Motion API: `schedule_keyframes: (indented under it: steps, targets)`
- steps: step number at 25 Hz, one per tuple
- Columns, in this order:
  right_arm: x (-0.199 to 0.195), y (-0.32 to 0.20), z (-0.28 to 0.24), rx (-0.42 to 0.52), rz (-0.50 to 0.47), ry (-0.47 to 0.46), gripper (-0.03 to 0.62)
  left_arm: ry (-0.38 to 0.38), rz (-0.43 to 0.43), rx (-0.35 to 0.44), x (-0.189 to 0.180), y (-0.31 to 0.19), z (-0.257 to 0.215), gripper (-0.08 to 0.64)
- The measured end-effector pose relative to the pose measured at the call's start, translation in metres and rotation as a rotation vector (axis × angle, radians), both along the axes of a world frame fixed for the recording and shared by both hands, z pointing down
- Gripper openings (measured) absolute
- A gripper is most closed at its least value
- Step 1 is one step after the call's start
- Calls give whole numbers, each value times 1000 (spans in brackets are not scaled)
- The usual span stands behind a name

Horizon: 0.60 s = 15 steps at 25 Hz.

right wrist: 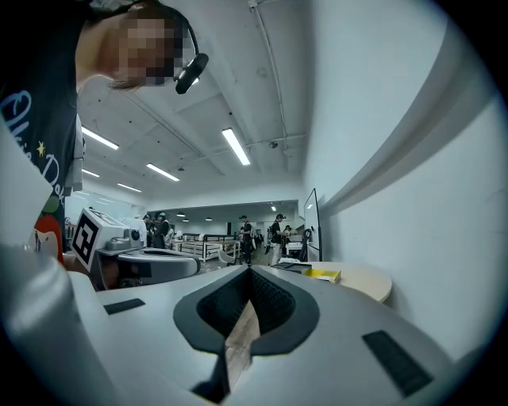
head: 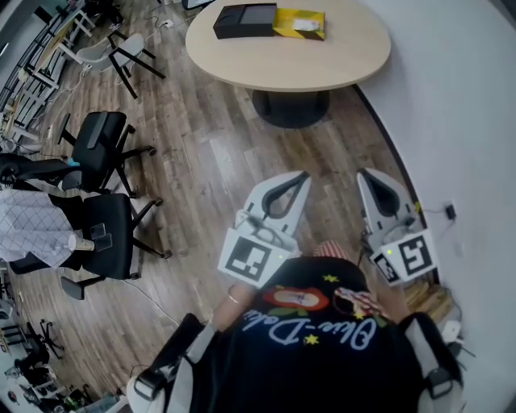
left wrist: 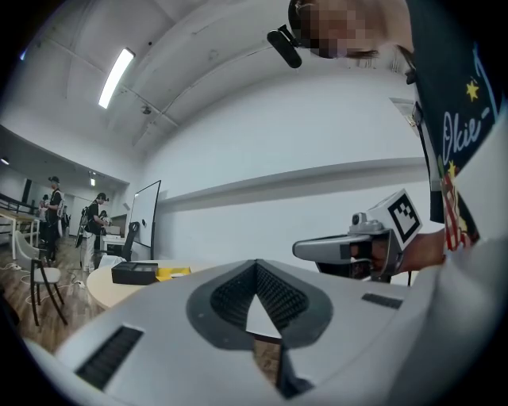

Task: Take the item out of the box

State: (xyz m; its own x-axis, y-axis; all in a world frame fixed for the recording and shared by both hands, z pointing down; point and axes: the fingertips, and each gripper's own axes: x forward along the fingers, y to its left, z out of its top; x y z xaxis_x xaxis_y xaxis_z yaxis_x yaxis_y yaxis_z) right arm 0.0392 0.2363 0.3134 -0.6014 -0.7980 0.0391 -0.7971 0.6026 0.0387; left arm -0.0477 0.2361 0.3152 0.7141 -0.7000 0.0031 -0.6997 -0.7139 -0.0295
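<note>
Head view overhead, gripper views level, sharing table (head: pixel 290 60)

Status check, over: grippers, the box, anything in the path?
Left gripper and right gripper shut, empty, near the body. Black box on round table ahead, untouched, yellow pack beside it. Chairs off left, none between.

Far off, a round table (head: pixel 322 68) has a pale beige top on a dark base, and on it lie a black box (head: pixel 244 20) with a grey panel and, to its right, a yellow pack (head: pixel 300 22) with a white patch. The floor (head: pixel 210 153) is brown wood planking with mixed light and dark boards. At the left, the office chairs (head: pixel 105 145) are black. The wall (head: pixel 468 121) at the right is white. Near, the left gripper (head: pixel 304 174) and right gripper (head: pixel 362 173) are pale grey, each with a black-and-white square-marker cube. The person's shirt (head: pixel 322 347) is black with light blue script, yellow stars and a red-orange motif.
</note>
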Motion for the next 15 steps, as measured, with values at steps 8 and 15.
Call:
schedule_keyframes:
  steps: [8, 15]
  targets:
    - [-9, -8, -2, -2, -27, 6, -6, 13, -16, -7, -6, -3, 2, -14]
    - [-4, -36, 1, -2, -62, -21, -6, -6, -84, -26, -15, -23, 4, -14]
